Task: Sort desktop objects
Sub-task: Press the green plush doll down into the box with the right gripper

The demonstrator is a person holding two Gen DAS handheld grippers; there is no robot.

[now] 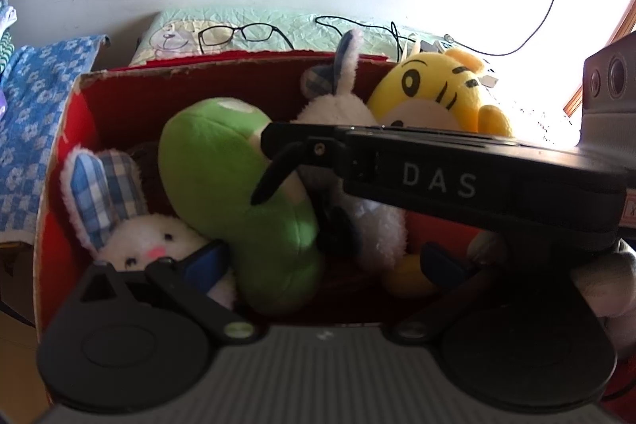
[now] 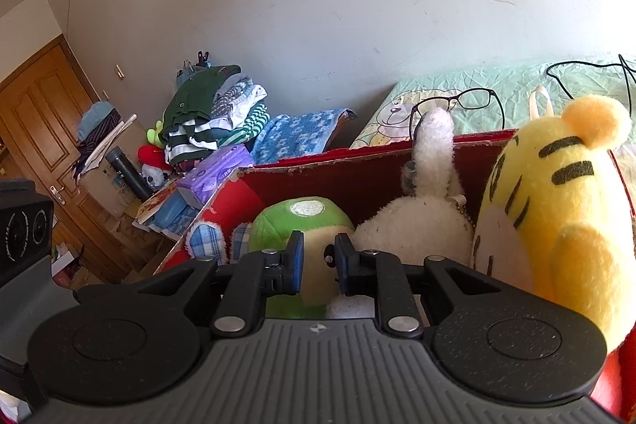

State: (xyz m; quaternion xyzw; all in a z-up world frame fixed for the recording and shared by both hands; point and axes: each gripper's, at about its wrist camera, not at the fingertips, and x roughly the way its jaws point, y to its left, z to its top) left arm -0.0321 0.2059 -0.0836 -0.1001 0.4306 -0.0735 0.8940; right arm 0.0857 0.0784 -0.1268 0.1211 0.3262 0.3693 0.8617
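The red cardboard box (image 1: 59, 161) serves as the landmark here, standing open-topped against a green quilted bedcover (image 1: 302, 26) that lies behind its far wall. Inside the box, a green plush mushroom (image 1: 222, 185) lies tilted across the middle; left of it, in the near left corner, a white bunny with blue checked ears (image 1: 151, 241) peeks up, and to the right a second white bunny plush (image 1: 338, 106) leans with one ear above the far rim. A yellow tiger plush (image 1: 437, 90) sits in the far right corner, its head above the box's rim. The left gripper (image 1: 322, 257) hangs over the near edge of the box with its blue pads spread wide, nothing pressed between them. The right gripper (image 2: 320, 261) reaches in from the right side of the box with its jaws narrow, the pads close on either side of the mushroom's pale stalk; whether they actually pinch it cannot be told. A pair of black glasses (image 1: 234, 34) rests on the bedcover behind the box, near a black cable (image 1: 357, 24).
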